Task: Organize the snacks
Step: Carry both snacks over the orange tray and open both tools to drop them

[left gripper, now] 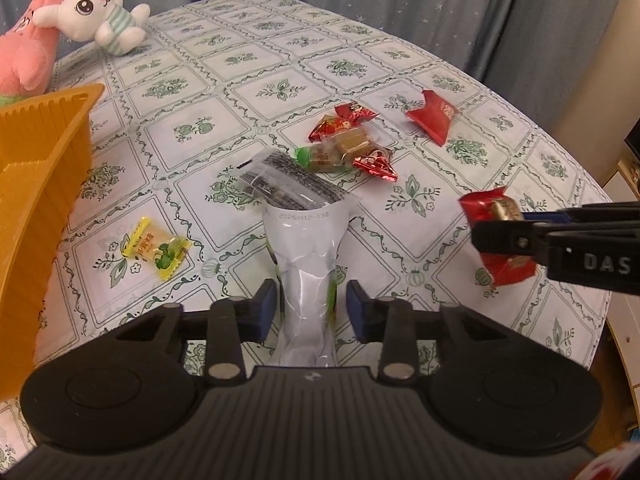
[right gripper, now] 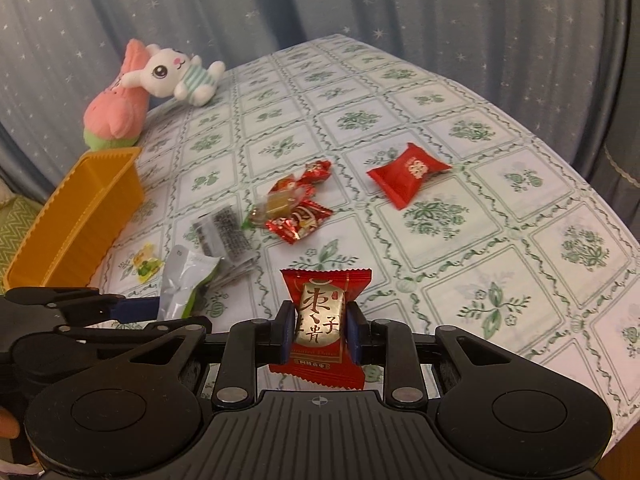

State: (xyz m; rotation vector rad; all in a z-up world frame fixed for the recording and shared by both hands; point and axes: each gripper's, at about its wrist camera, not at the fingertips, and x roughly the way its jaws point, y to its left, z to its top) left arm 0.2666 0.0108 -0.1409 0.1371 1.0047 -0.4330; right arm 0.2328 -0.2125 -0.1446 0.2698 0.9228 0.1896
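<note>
Snacks mostly lie loose on the tablecloth (right gripper: 460, 216), orange tray (right gripper: 76, 216) seemingly unfilled, while left gripper (left gripper: 310, 306) pinches a white-green packet (left gripper: 306, 248) and right gripper (right gripper: 318, 330) clamps a red candy (right gripper: 320, 312).

Black left gripper (left gripper: 311, 306), blue pads, ribbed body, silver screws.

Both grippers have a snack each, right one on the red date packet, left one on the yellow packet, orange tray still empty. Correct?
One error: the left gripper is on the white and green packet, not the yellow packet, which lies on the tablecloth in the left wrist view. The right gripper grips the red date packet; what shows of the orange tray is empty.
</note>
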